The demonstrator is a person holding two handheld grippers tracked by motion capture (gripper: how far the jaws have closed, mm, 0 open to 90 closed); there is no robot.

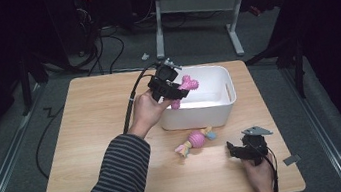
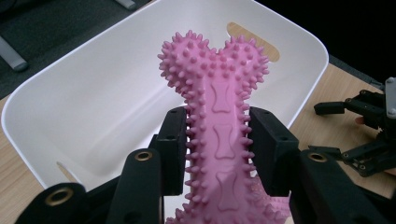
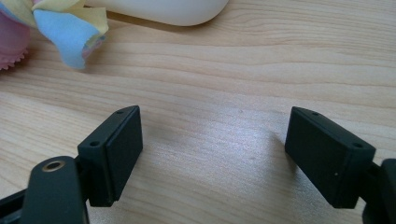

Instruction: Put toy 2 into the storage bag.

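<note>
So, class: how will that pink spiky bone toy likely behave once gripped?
The bone toy probably resists slipping: its nubs sit against the left gripper pads. It likely is fairly stiff, standing straight above the jaws over the white bin.

There are two toys: one pink spiky bone (image 2: 219, 126) and one pink ball toy (image 1: 195, 140) (it has colorful cloth ends). There is one white bin (image 1: 211, 113), one wooden table (image 1: 93, 137) and two grippers.

Ball-and-rope toy (image 1: 195, 141) on wooden table (image 1: 93, 137)
</note>
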